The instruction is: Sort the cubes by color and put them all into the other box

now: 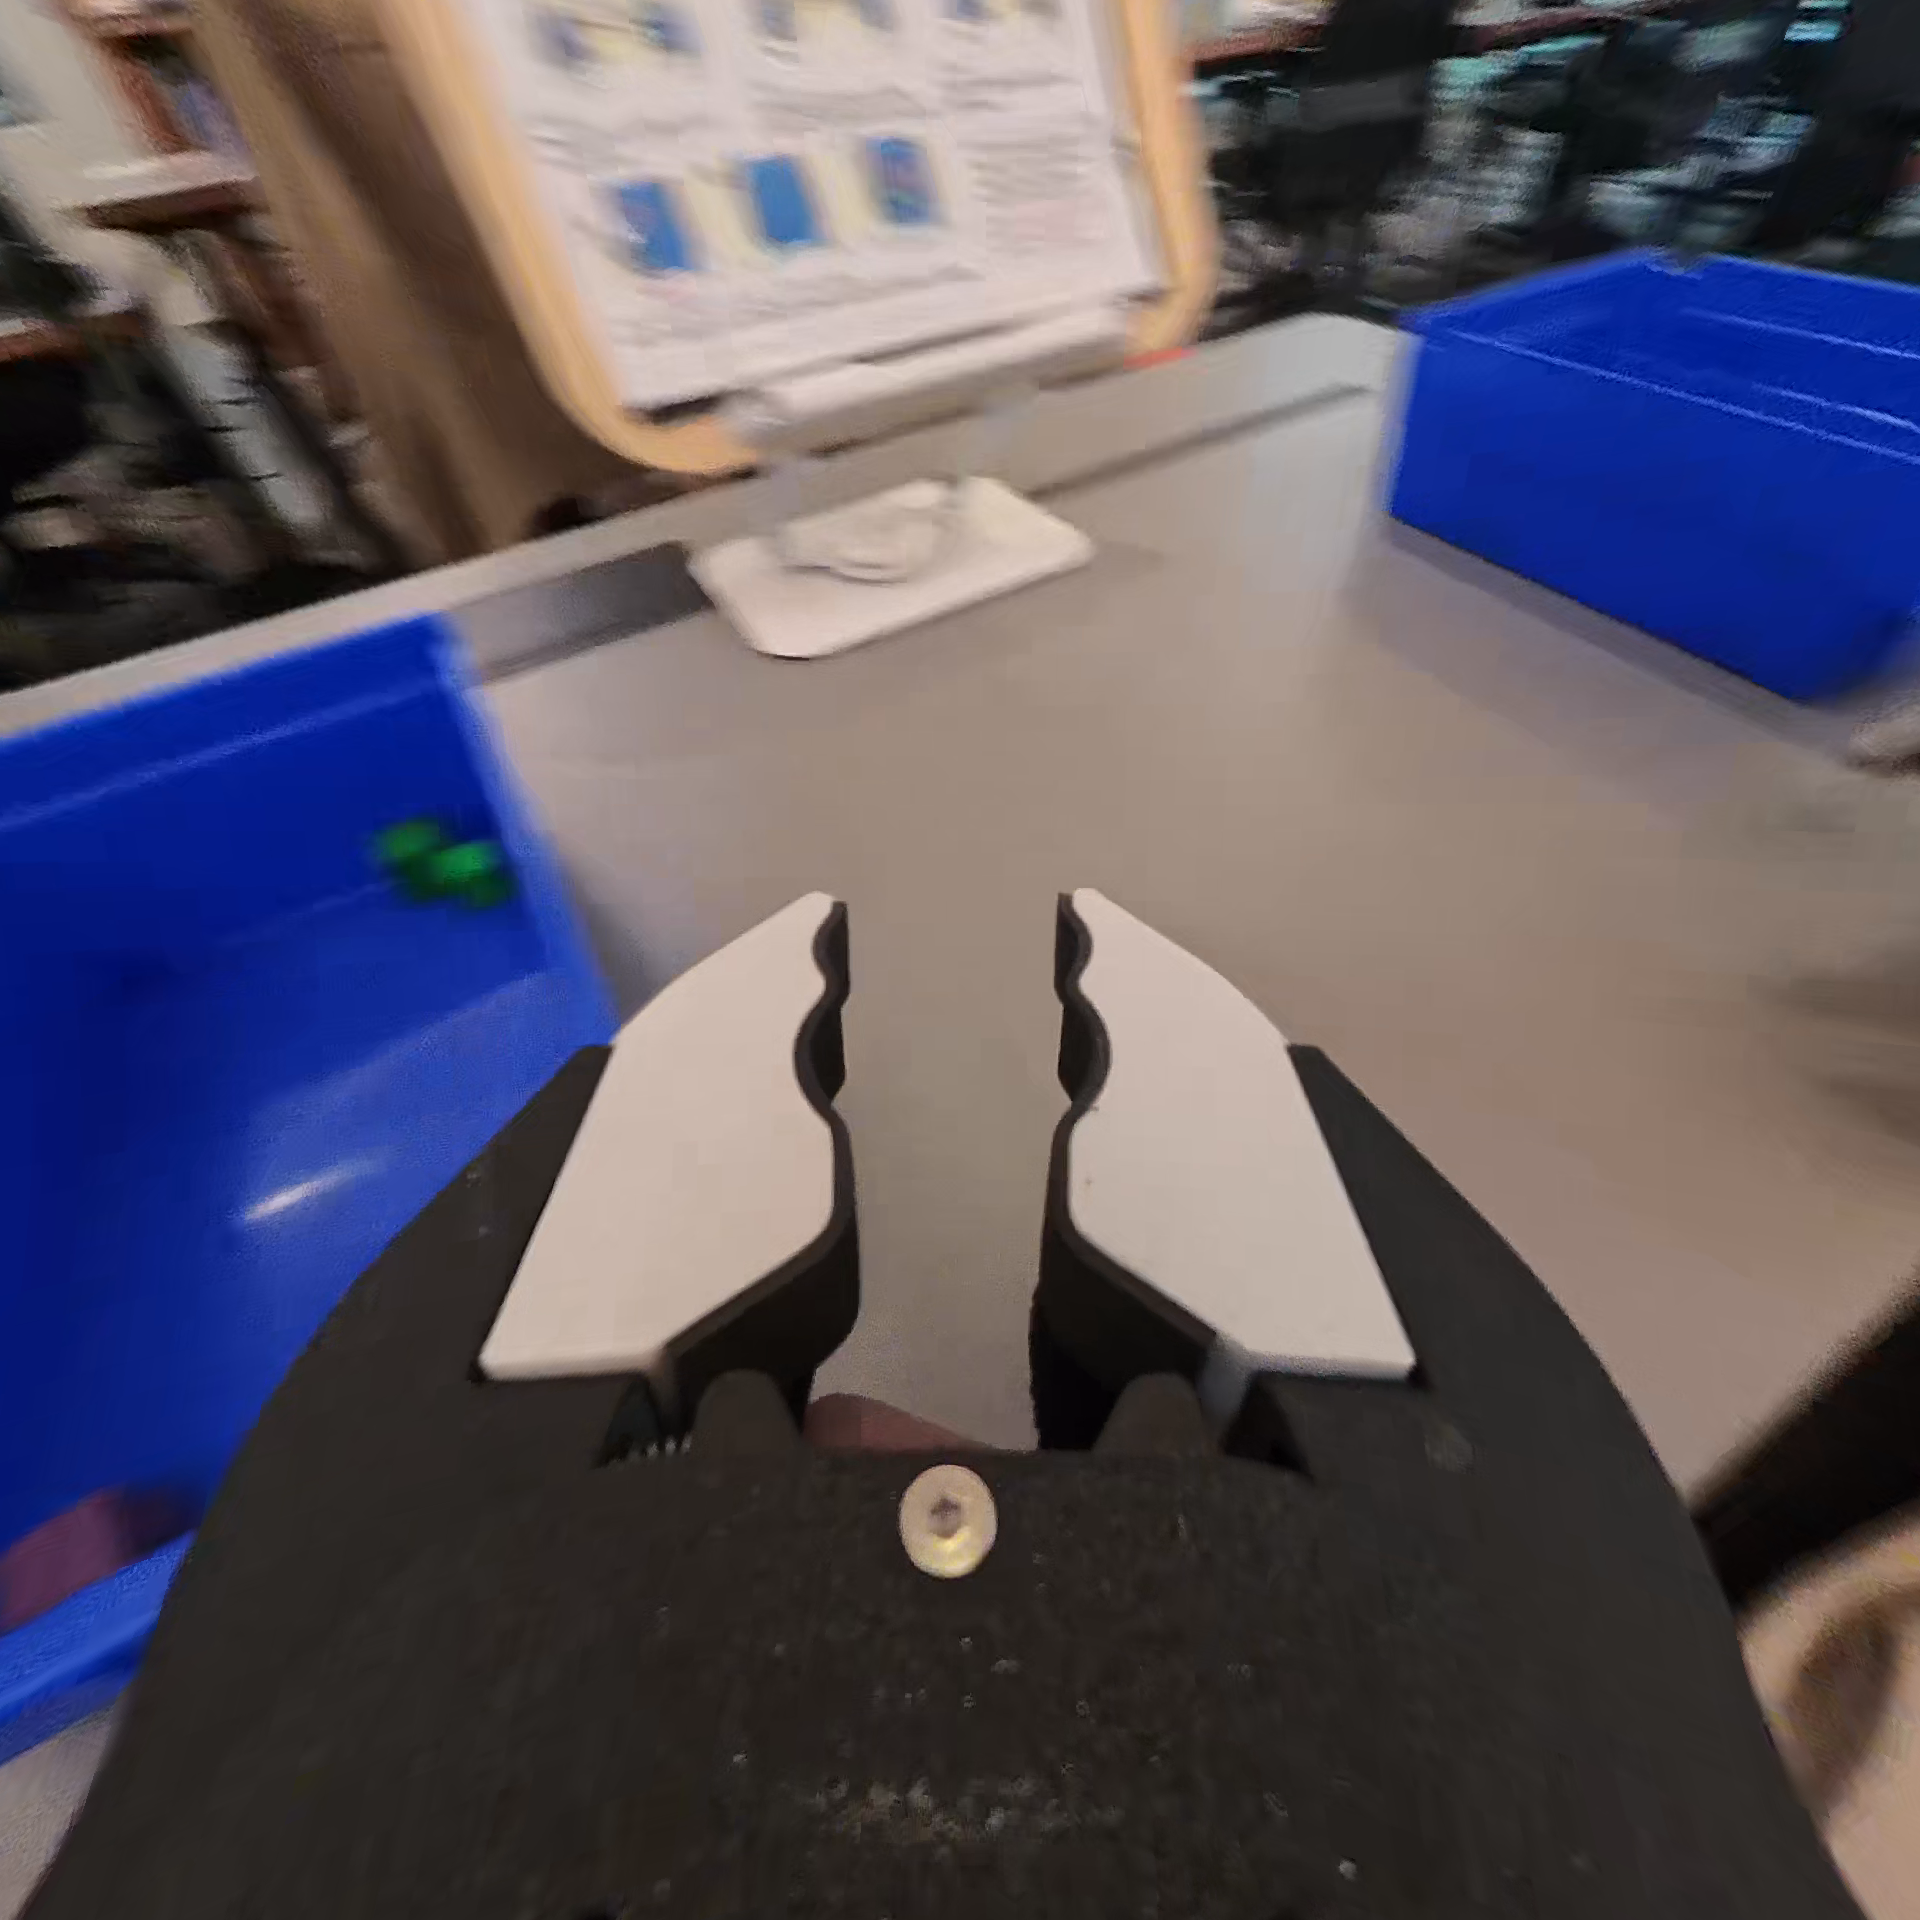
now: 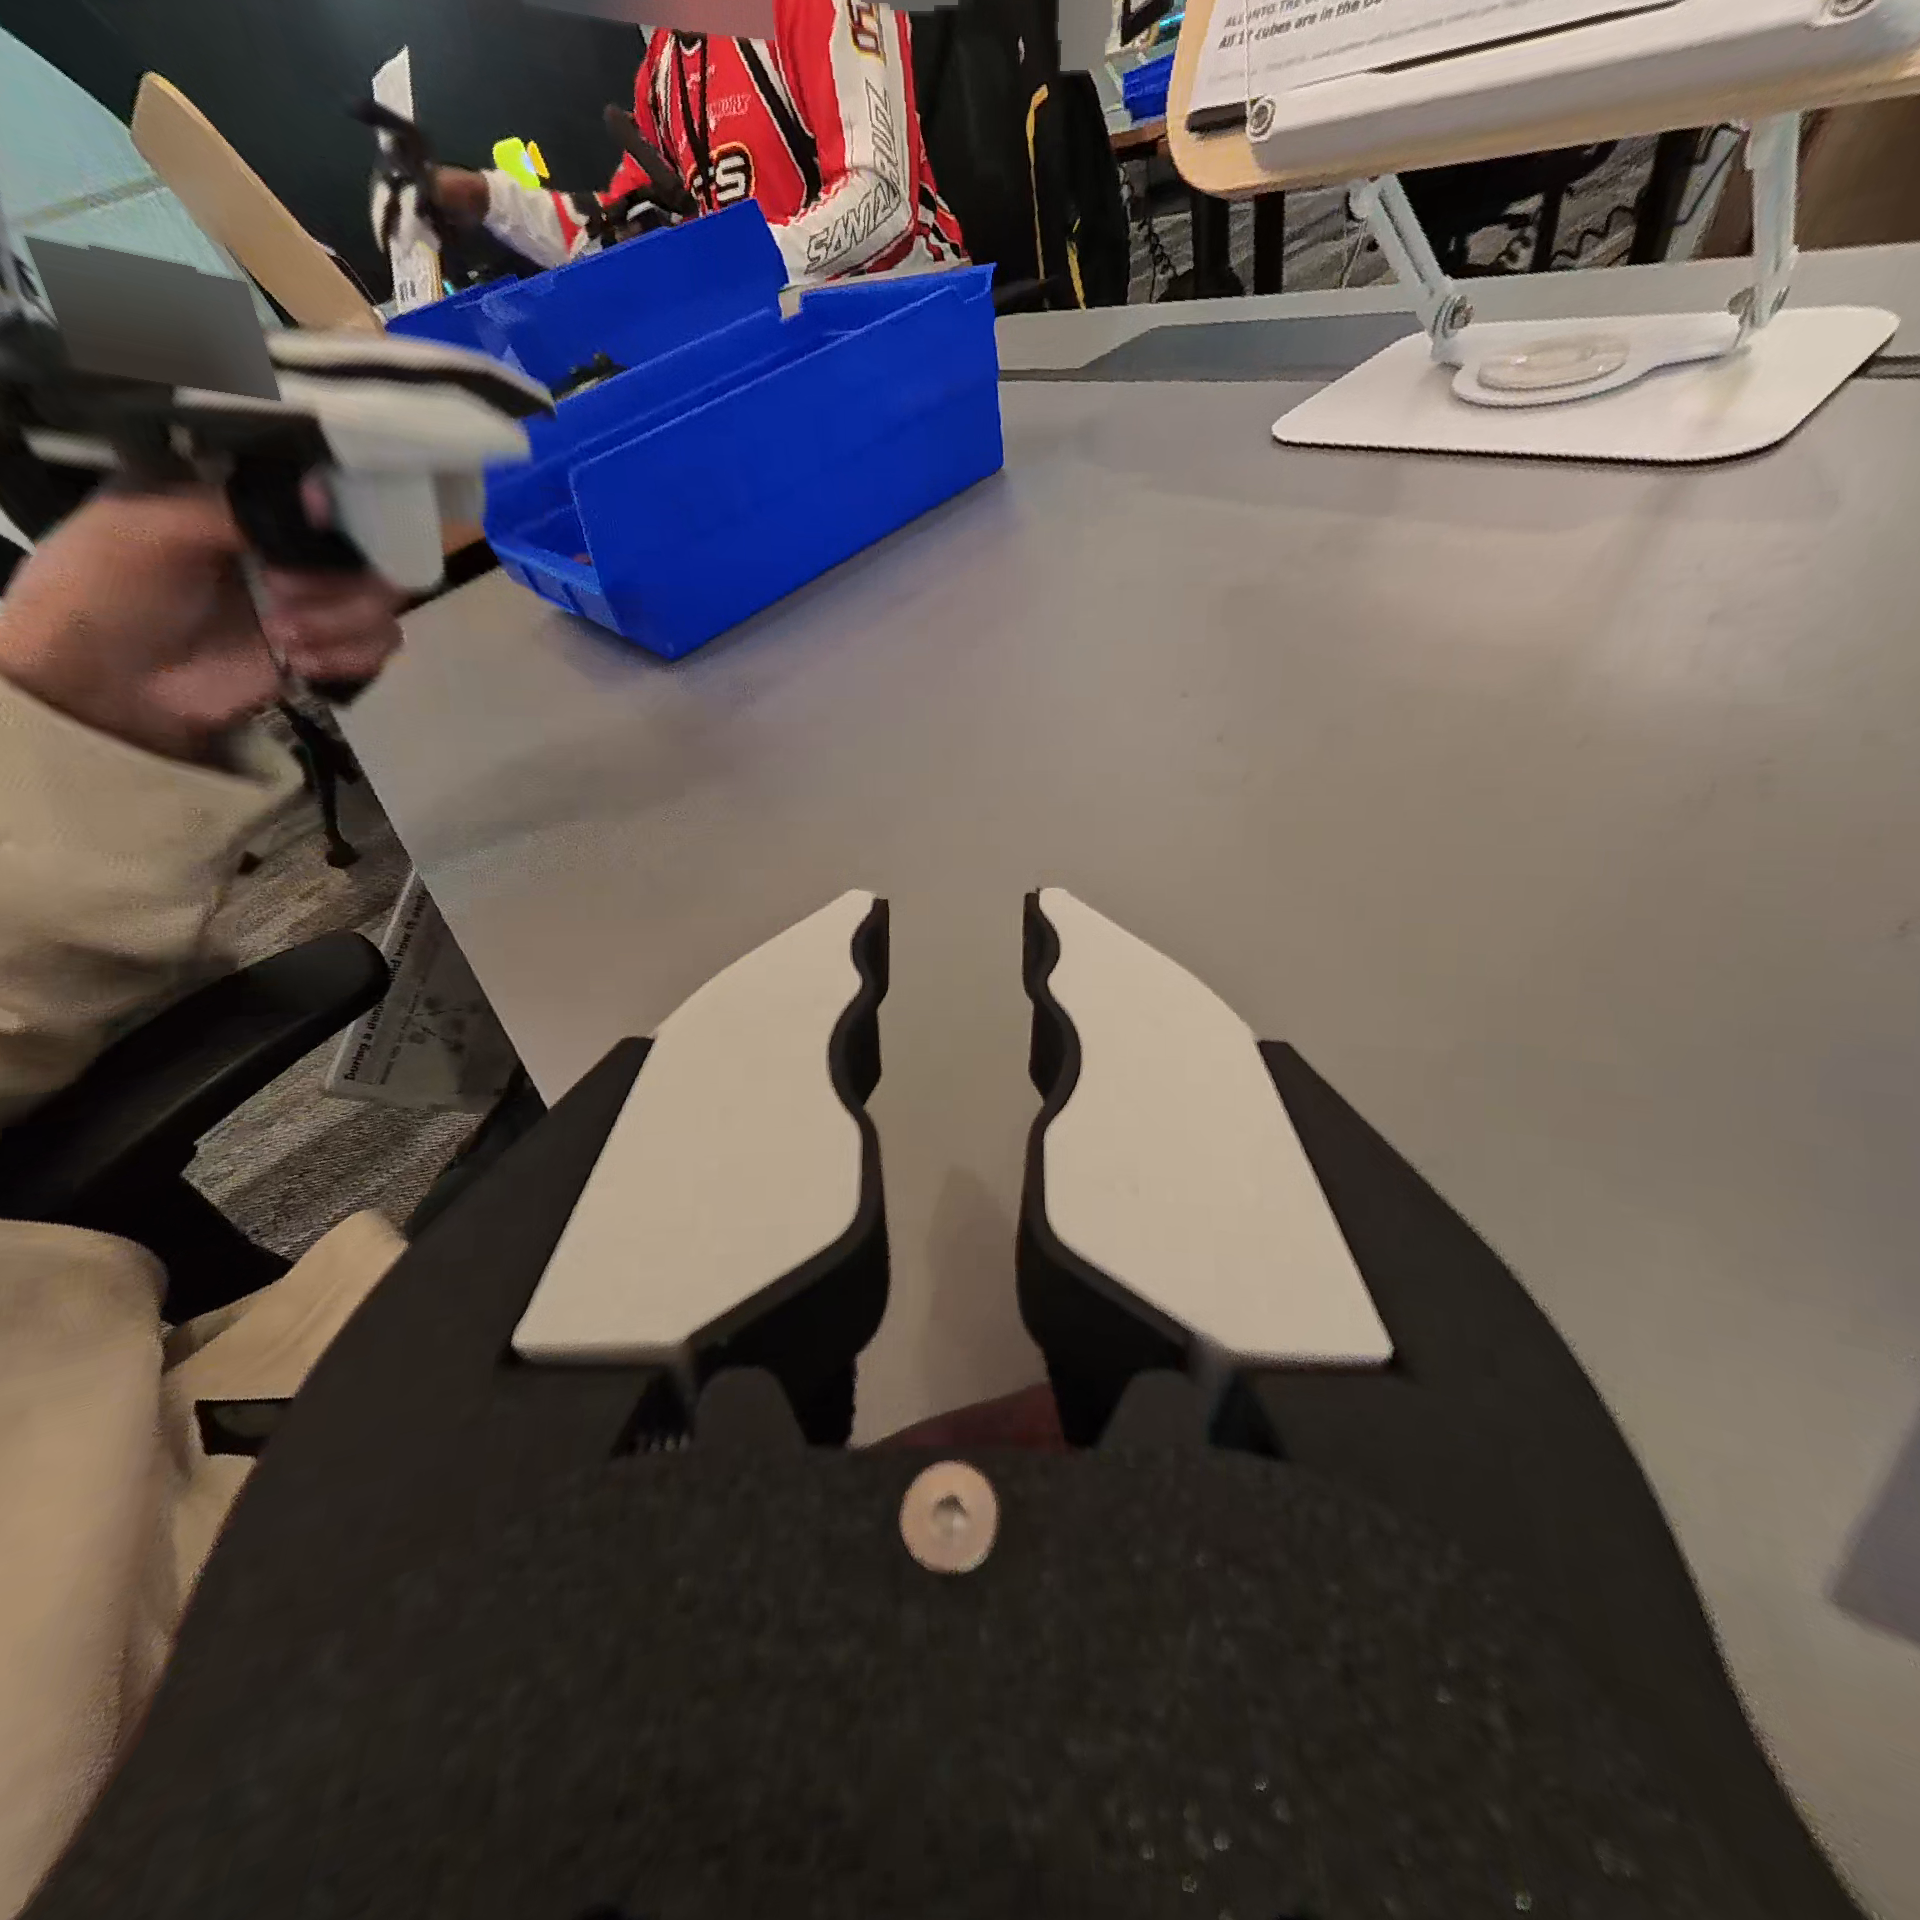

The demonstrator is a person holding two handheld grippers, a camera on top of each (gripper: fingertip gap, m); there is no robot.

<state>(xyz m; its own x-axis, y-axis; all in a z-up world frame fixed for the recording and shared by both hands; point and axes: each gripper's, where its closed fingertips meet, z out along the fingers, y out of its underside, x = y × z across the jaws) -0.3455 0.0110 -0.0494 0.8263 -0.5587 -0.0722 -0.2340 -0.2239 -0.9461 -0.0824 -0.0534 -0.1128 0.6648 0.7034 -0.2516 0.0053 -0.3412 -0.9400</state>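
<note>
Right wrist view: both hand-held grippers, left [image 1: 952,906] and right [image 2: 956,902], spread, empty over bare table [image 2: 1351,727].

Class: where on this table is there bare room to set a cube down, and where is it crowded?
Free: the grey table between the two blue boxes, before the white stand. Crowded: near box, holding green cubes.

Left gripper [image 1: 952,914]: matt black grainy body w/ smooth pale finger plates, shiny metal screw [image 1: 948,1521] behind the jaws. Right gripper [image 2: 956,909]: same finish. Table [image 2: 1351,727] under the jaws: smooth grey, low sheen. Blue box [image 1: 239,1039] left of left jaws: glossy plastic. Stand [image 2: 1590,384] ahead-right of right jaws: smooth white base, pale wood-look board edge.
</note>
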